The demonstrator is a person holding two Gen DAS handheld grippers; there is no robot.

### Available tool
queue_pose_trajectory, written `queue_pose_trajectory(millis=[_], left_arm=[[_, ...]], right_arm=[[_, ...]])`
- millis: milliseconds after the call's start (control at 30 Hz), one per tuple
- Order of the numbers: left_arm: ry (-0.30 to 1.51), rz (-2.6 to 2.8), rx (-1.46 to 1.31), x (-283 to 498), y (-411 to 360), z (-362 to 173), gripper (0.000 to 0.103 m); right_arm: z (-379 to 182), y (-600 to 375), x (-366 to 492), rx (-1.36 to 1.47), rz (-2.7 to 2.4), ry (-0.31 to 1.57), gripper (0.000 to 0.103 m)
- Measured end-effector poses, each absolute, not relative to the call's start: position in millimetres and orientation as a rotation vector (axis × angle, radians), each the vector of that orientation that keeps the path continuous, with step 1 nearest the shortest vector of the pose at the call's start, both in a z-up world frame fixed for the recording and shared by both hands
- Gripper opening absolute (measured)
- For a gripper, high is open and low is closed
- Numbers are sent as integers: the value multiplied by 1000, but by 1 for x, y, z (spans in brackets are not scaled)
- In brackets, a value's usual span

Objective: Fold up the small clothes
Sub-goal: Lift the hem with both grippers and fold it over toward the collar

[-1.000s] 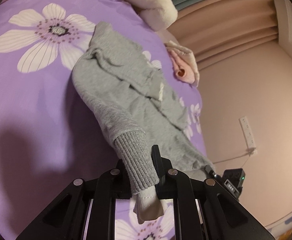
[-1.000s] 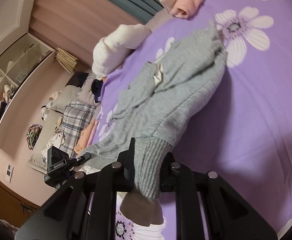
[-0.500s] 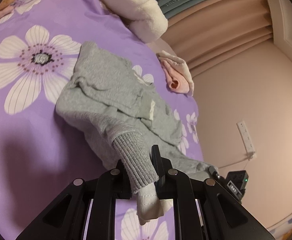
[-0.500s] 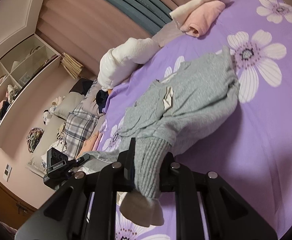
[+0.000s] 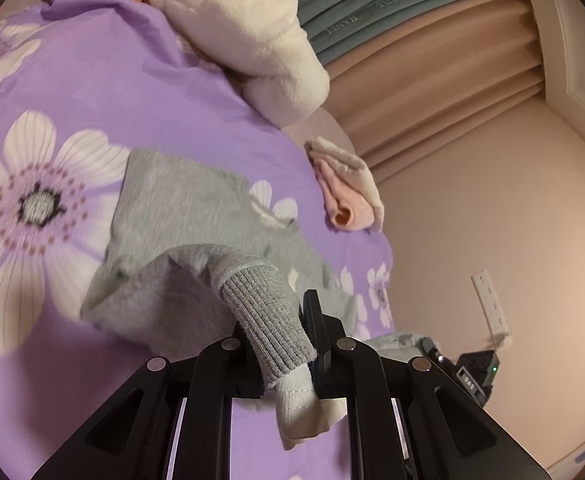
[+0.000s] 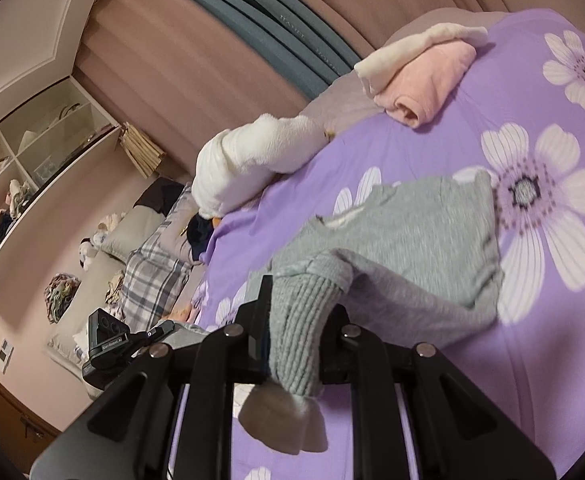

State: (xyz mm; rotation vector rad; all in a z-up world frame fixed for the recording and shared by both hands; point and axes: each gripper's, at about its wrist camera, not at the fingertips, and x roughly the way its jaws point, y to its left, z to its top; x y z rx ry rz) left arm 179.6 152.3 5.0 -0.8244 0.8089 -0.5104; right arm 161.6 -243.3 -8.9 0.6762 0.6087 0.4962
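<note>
A small grey sweater [image 5: 188, 216] [image 6: 420, 232] lies on the purple flowered bedspread [image 5: 72, 88] [image 6: 552, 360], its lower part lifted and doubled over toward its far end. My left gripper [image 5: 280, 320] is shut on one ribbed grey cuff [image 5: 268, 316], with a white inner cuff [image 5: 300, 404] hanging below the jaws. My right gripper [image 6: 296, 312] is shut on the other ribbed cuff [image 6: 300, 332], its white inner cuff [image 6: 284, 416] dangling too. Both cuffs are held above the bed over the sweater's near edge.
A folded pink and cream garment [image 5: 348, 196] [image 6: 424, 76] lies at the bed's far edge. A white plush bundle [image 5: 244, 36] [image 6: 252, 164] sits further along. Curtains [image 5: 432, 60] hang behind; pillows and a plaid cloth [image 6: 152, 280] lie beyond the bed, shelves [image 6: 32, 160] on the wall.
Both grippers have risen and moved forward over the sweater with the cuffs, pulling the lower part up and over the body. The sweater now looks shorter and more bunched.
</note>
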Motion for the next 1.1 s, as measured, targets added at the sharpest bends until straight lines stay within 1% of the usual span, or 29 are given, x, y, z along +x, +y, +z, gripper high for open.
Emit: queue_pose_trajectory(millis=[300,533,667,833,1033,1100], left_arm=[[831,-474,-806,249,151,5,12],[860,-430,-786,308,140,-4,12],[889,-396,-773,337,135,-17,12],[951,-327,-777,367,130,-45,12],[1006,-265,-808,390,132,-73,12],[1026,-247,-806,394,134,-77,12]], right_arm=[[-4,-249,228,703,456,624,17],[-20,-253,285,738,379,685,17],[-30,-254,313,743,345,707,17],[-47,-253,342,742,304,764,17],[-70,-257,369,767,266,832,17],[-77,-260,376,793,251,848,19]])
